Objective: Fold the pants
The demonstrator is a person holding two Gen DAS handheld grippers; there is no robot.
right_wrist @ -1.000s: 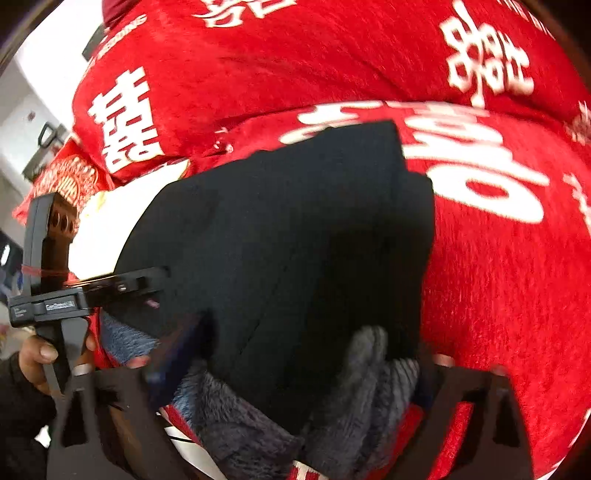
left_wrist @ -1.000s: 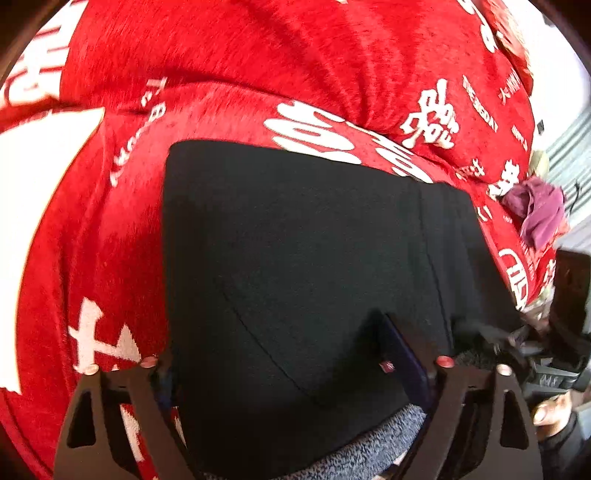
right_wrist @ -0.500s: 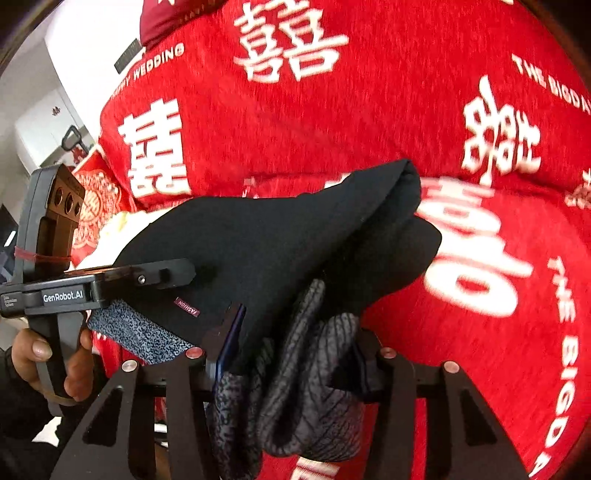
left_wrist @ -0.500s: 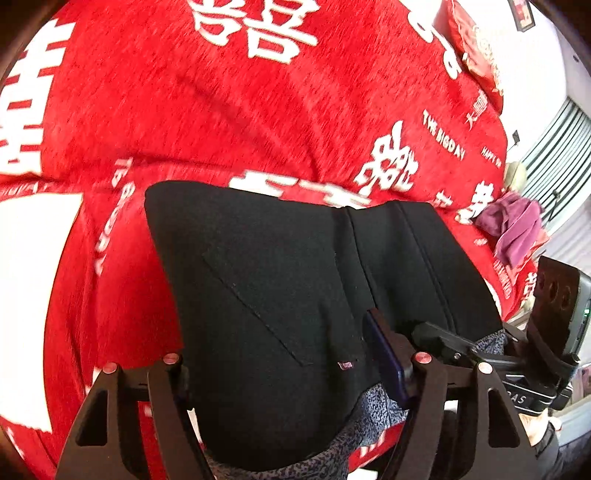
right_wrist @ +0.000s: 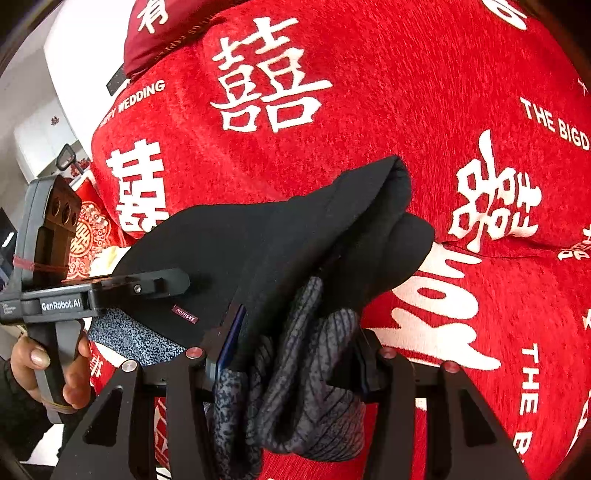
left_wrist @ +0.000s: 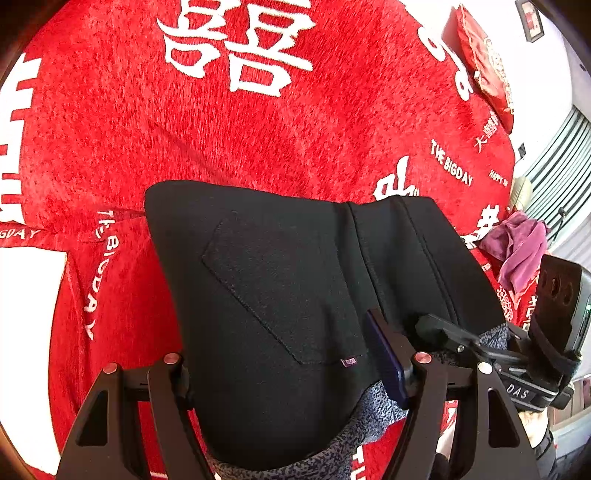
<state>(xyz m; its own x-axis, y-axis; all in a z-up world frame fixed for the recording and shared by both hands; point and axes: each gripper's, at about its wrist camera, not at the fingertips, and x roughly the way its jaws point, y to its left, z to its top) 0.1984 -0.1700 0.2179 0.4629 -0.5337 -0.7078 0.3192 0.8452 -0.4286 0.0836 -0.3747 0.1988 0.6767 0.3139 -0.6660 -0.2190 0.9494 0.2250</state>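
Note:
The black pants [left_wrist: 295, 295], folded into a thick bundle with a grey speckled lining at the near edge, hang lifted above the red bedspread [left_wrist: 258, 122]. My left gripper [left_wrist: 288, 365] is shut on the near edge of the bundle. My right gripper [right_wrist: 291, 354] is shut on the bunched pants [right_wrist: 288, 251] and grey lining at the other end. The right gripper shows at the right of the left wrist view [left_wrist: 461, 339]. The left gripper shows at the left of the right wrist view [right_wrist: 147, 284].
The red bedspread with white characters covers the whole surface below. A purple cloth [left_wrist: 517, 247] lies at the bed's right edge. A dark red pillow [right_wrist: 166, 33] lies at the far left. A white wall stands behind.
Both grippers have lifted the folded pants up off the bedspread and pulled back. The bundle now hangs between them, and more of the bedspread shows beyond it.

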